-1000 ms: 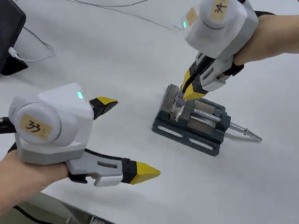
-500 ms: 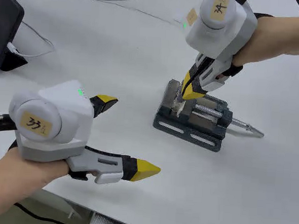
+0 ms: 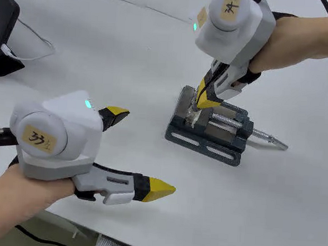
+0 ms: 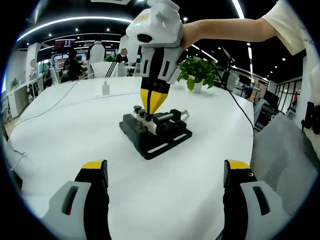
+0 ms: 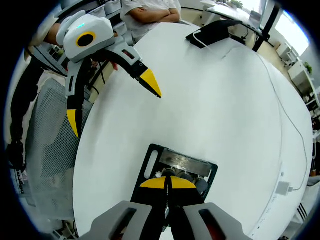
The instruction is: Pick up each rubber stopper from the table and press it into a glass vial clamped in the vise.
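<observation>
Rubber stopper: hidden under tips of right gripper (image 3: 202,101); I take it to sit at mouth of glass vial (image 3: 192,118) clamped in vise (image 3: 206,138). Right gripper directly above vise, pointing down onto vial, jaws closed tip to tip, nothing visible between them. Left gripper (image 3: 140,150) well clear of vise, toward person, jaws wide apart, empty. My read: stopper being pressed home. Next move: straight downward push, no side load on glass.

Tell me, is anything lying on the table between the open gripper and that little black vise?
No. In the left gripper view, the white table between the left gripper and the vise is bare; the head view agrees.
</observation>
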A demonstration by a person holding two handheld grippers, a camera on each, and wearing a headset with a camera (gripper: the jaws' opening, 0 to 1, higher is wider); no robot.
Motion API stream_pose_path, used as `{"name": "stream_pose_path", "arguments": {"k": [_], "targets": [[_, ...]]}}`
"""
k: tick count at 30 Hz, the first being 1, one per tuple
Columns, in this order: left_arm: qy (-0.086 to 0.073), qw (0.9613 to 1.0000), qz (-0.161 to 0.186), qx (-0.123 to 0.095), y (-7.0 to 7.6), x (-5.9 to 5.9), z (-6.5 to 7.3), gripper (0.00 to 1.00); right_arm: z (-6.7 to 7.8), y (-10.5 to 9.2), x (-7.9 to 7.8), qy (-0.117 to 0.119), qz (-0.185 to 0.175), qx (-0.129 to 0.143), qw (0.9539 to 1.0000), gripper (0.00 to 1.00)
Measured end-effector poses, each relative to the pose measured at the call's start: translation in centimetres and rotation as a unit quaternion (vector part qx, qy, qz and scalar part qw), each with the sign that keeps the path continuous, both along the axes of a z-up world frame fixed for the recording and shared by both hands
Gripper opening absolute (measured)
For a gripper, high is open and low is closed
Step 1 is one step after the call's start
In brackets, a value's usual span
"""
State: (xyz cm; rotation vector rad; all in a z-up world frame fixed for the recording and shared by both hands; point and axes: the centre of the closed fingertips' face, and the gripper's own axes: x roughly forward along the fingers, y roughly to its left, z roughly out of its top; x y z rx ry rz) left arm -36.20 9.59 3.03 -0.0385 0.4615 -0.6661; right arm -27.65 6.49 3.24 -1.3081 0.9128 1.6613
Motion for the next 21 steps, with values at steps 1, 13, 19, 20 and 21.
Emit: {"name": "stream_pose_path", "arguments": {"k": [1,13,19,20,21], "targets": [[0.0,1.0,0.0,-0.001,-0.03,0.03,-0.02,0.95,-0.01,-0.04,-0.07,0.003,-0.004,0.0,1.0,0.0],[0.001,1.0,-0.001,-0.005,-0.04,0.48,-0.13,0.95,-0.19,0.1,0.06,0.007,-0.012,-0.004,0.9999,0.0],[0.002,1.0,0.001,-0.006,0.04,0.5,-0.29,0.95,-0.2,0.16,-0.04,0.012,-0.035,-0.019,0.9991,0.0],[0.002,1.0,0.001,-0.006,0.04,0.51,-0.26,0.95,-0.24,0.15,-0.1,0.01,-0.034,-0.024,0.9991,0.0],[0.002,1.0,0.002,-0.006,0.06,0.52,-0.22,0.95,-0.24,0.11,-0.13,0.008,-0.031,-0.027,0.9991,0.0]]}}
